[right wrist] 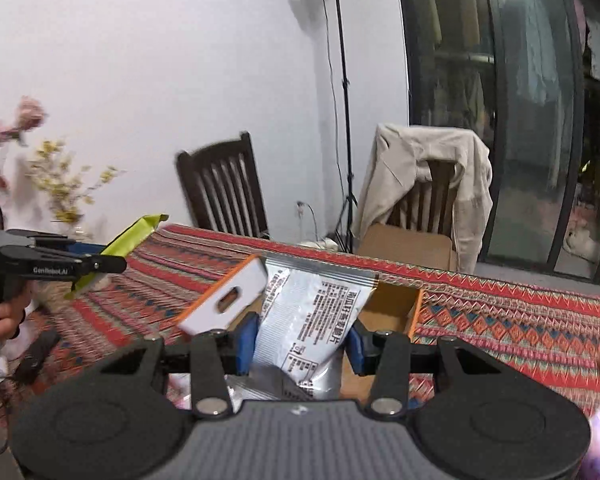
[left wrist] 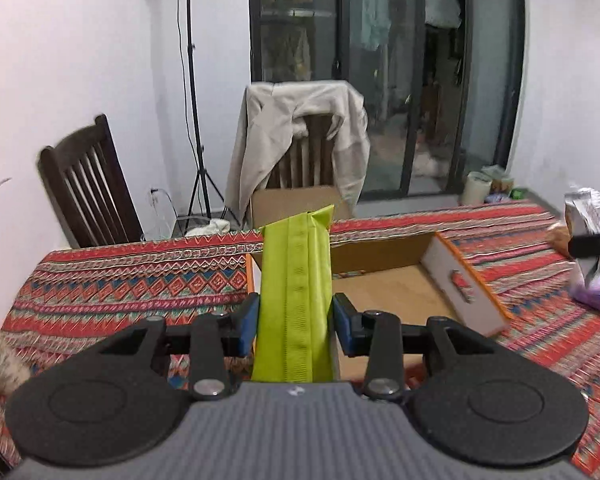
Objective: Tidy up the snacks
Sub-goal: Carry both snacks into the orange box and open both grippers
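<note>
While both packets hang above the worktop, the left tool clamps the green packet, long axis pointing at the open box just ahead; the right tool clamps the silver packet.

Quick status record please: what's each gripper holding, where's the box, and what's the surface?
left gripper: shut on green packet, held above the table
right gripper: shut on silver packet, also lifted
box: open cardboard, flaps out, on the table ahead of both grippers; floor seen is bare
table: covered by red patterned cloth
behind table: two dark wooden chairs
</note>
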Demonstrator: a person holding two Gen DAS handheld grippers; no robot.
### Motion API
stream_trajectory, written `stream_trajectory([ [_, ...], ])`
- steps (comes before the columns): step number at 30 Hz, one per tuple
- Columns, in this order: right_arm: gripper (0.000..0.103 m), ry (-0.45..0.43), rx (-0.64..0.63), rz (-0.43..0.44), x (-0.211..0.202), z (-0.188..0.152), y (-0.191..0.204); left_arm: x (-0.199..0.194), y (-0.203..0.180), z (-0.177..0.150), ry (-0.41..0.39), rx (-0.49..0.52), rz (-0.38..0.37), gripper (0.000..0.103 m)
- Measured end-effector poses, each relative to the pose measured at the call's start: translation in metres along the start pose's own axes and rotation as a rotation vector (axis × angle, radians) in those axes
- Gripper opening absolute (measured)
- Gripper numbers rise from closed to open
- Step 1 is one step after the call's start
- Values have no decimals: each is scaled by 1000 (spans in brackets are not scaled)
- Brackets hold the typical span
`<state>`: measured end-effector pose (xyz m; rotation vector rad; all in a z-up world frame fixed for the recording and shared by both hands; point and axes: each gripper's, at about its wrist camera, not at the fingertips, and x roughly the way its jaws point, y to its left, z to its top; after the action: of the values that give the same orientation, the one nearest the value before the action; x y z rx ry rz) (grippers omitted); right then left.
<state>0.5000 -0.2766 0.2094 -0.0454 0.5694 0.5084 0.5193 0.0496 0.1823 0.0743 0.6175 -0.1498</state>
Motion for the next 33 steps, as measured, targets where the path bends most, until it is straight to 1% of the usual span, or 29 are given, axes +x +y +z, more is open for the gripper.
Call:
stream_trajectory([
  [4,44,103,20,-23,81,37,-35,88,5,20,97,5,3,39],
  [6,44,159,28,-51,129,45,-51,129,6,17,136,-4,19,39],
  [9,44,258,50,-92,207,39,-70,185,3,7,210,1,34,39],
  [11,44,324,20,-138,250,27,-73,211,-1,-2,240,30,45,39],
  [13,44,383,-36,-176,284,12,-70,228,-6,-10,250,70,52,40],
  [14,44,412,-74,-198,301,7,-68,234,-9,-14,257,78,54,41],
  [16,44,443,-96,-235,325,-1,-68,245,-8,-21,288,80,61,42],
  [17,44,443,-127,-255,332,-3,-66,245,-7,-22,285,84,71,45],
  [18,46,440,-170,-284,338,-5,-62,244,-4,-20,280,62,60,51],
  [19,48,438,-192,-303,341,-7,-61,243,-1,-18,267,41,61,65],
  [21,68,439,-214,-314,348,-8,-58,245,0,-15,265,41,55,66],
  [23,77,436,-221,-324,352,-8,-55,244,-1,-15,269,49,59,67],
  [25,77,426,-225,-339,354,-6,-56,244,-1,-11,270,42,62,68],
  [27,77,417,-216,-350,349,-2,-56,234,2,-6,272,22,61,69],
  [30,77,379,-178,-340,321,12,-54,202,7,6,251,1,69,72],
  [33,79,341,-155,-321,282,31,-48,153,7,24,191,20,93,79],
])
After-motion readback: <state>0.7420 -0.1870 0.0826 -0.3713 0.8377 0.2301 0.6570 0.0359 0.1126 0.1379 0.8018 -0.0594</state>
